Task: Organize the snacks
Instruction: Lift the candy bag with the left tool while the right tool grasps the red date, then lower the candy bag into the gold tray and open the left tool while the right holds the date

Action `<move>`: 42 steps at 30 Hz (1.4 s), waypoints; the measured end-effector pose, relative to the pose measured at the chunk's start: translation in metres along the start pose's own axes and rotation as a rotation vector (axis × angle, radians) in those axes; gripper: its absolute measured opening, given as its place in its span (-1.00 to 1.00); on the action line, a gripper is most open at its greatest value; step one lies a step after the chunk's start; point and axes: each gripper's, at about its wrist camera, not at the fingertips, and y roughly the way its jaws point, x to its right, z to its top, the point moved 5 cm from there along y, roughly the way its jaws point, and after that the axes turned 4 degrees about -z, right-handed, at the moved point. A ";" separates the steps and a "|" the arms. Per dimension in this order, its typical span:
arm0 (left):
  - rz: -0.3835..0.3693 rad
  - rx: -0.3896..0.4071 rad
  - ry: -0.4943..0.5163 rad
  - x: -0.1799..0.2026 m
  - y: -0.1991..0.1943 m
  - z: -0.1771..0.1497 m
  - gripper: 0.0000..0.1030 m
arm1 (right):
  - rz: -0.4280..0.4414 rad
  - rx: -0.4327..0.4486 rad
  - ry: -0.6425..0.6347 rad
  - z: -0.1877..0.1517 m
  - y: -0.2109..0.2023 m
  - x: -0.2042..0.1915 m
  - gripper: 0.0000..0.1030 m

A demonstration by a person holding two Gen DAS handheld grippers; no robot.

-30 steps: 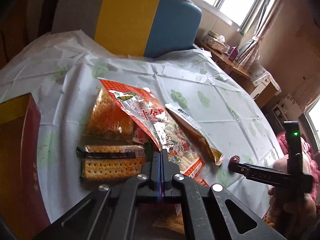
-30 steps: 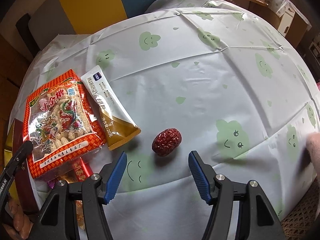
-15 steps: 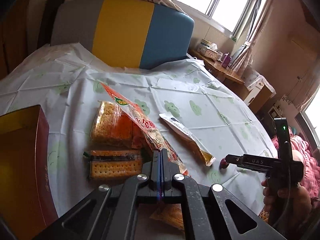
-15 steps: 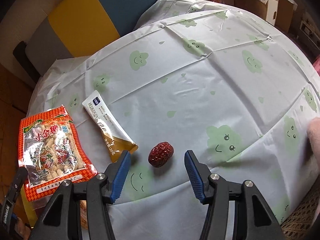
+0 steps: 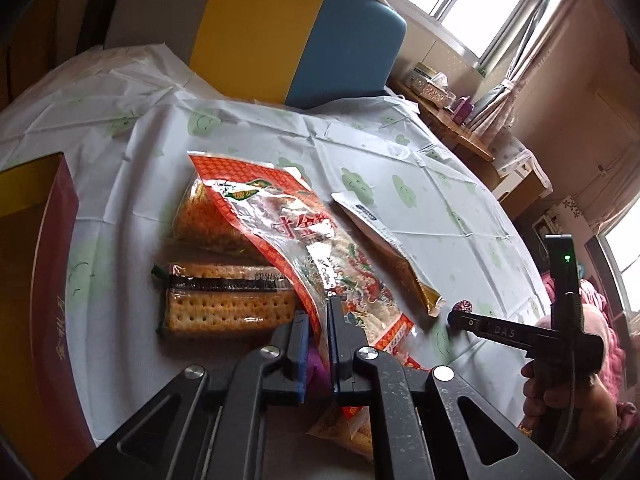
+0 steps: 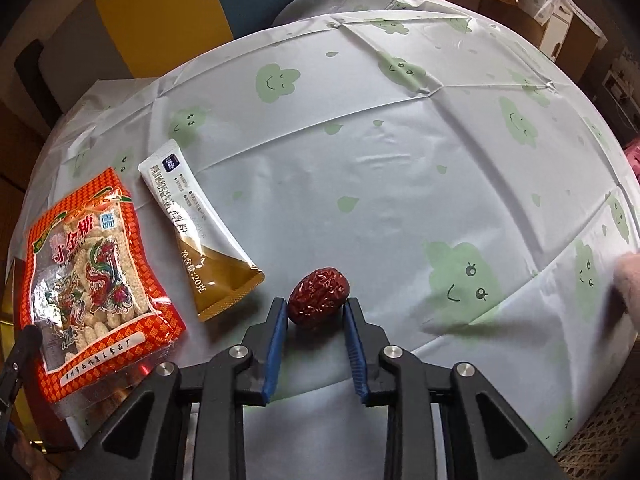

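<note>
**2 tools, 2 snacks held**

We hold a tool in each hand over a round counter (image 6: 400,168) with a white cloth that has green smiley clouds on it.

Our right tool (image 6: 316,312) points down at a red date (image 6: 319,296). Its blue pads have just been closing, and now they press on both sides of the date. The date sits on the cloth near our edge of the counter. In the left view we see this same tool (image 5: 460,314) with its tip at the date (image 5: 464,305), and a hand (image 5: 560,392) holding its grip.

Our left tool (image 5: 318,328) is nearly closed. It pinches the bottom edge of the orange snack bag (image 5: 304,248), and the bag stands up tilted from the pads. Its jaws have just been opening a tiny bit, but the bag stays between them.

Just beside the date lies a long white and gold packet (image 6: 200,232), flat on the cloth. The orange snack bag (image 6: 92,272) is left of that packet.

Under and behind the orange bag lie 2 packs of crackers. 1 is a clear cracker pack (image 5: 224,300) with a dark stripe. The other is an orange cracker pack (image 5: 200,220) behind it.

A dark red box (image 5: 36,300) stands at the left edge of the counter. A chair (image 5: 280,28) in grey, yellow and blue is behind the counter.
</note>
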 end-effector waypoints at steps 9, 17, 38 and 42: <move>-0.033 0.120 0.064 0.023 -0.041 0.027 -1.00 | -0.032 0.020 -0.059 -0.007 -0.004 -0.008 -0.45; -0.053 0.264 0.087 0.030 -0.113 0.063 -1.00 | -0.029 0.029 -0.077 -0.007 -0.005 -0.011 -0.45; 0.269 0.230 -0.265 -0.165 -0.181 -0.009 -0.99 | -0.058 0.042 -0.152 -0.018 -0.009 -0.027 -0.45; 0.252 0.163 -0.300 -0.175 -0.165 -0.038 -0.93 | -0.066 0.046 -0.164 -0.021 -0.009 -0.031 -0.45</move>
